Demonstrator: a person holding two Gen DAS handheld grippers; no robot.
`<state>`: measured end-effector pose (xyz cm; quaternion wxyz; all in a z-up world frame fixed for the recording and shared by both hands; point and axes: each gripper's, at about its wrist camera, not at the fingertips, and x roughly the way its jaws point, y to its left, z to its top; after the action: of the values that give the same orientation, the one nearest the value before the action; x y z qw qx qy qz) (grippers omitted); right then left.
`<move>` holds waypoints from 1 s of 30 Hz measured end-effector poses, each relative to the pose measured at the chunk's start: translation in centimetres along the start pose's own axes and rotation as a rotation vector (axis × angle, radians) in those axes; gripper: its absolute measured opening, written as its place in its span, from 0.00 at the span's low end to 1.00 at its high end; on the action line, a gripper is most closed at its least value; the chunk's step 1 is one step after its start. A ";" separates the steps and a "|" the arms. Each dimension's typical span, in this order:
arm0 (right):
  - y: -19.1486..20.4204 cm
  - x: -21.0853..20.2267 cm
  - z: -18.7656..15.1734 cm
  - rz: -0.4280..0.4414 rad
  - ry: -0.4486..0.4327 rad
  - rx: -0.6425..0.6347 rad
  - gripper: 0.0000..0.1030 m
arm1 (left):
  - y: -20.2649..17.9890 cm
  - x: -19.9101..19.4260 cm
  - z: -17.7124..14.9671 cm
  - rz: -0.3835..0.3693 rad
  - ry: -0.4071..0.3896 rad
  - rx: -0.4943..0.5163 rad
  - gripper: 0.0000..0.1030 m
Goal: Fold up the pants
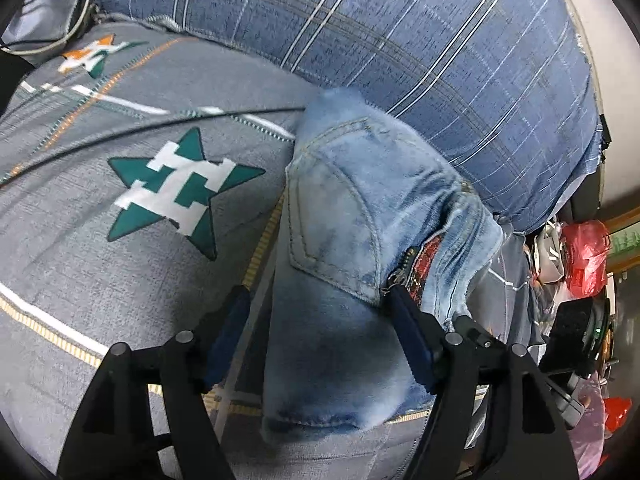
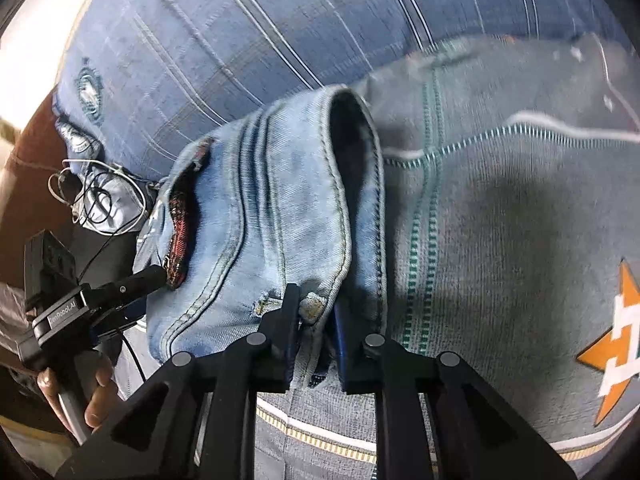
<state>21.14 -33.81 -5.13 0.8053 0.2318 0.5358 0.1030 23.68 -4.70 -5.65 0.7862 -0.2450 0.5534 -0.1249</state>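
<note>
Light blue denim pants (image 1: 344, 248) lie folded in a narrow bundle on a grey bedsheet (image 1: 100, 248), back pocket up, with a red patch and zipper (image 1: 420, 264) at their right side. My left gripper (image 1: 320, 304) is open, its fingers straddling the bundle's near part; the right finger touches the zipper edge. In the right wrist view the pants (image 2: 272, 216) lie ahead. My right gripper (image 2: 316, 320) is shut on the pants' hem edge. The left gripper (image 2: 148, 276) shows there at the left, touching the red patch.
A blue plaid pillow or quilt (image 1: 420, 48) lies behind the pants. The sheet carries a green star print (image 1: 180, 188) and an orange star (image 2: 616, 344). Red bags and clutter (image 1: 584, 256) sit beyond the bed's right edge. Tangled white cable (image 2: 96, 196) lies at left.
</note>
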 end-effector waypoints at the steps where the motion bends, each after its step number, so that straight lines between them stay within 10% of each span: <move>1: 0.1 -0.7 0.0 0.033 -0.026 0.008 0.22 | 0.0 -0.5 -0.2 -0.011 -0.012 -0.002 0.69; 3: -0.3 -1.7 0.4 0.114 -0.062 0.035 0.62 | 0.4 -1.1 -0.2 -0.051 -0.024 -0.019 0.70; 5: -1.1 -2.8 0.6 0.169 -0.121 0.092 0.73 | 0.9 -1.2 -0.2 -0.069 -0.014 -0.045 0.70; 17: -2.9 0.2 0.2 0.010 0.025 0.145 0.73 | 0.0 0.8 -2.2 -0.053 0.063 -0.038 0.70; 20: -4.5 1.1 -0.2 0.148 0.094 0.242 0.58 | 0.1 0.7 -2.2 -0.060 0.064 -0.050 0.69; 30: -2.4 0.6 -0.4 0.046 0.081 0.127 0.38 | -1.8 0.2 -3.6 0.046 -0.043 0.035 0.65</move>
<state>20.81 -35.52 -6.93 0.7641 0.2902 0.5679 0.0968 20.53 -7.25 -5.86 0.8046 -0.2210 0.5398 -0.1111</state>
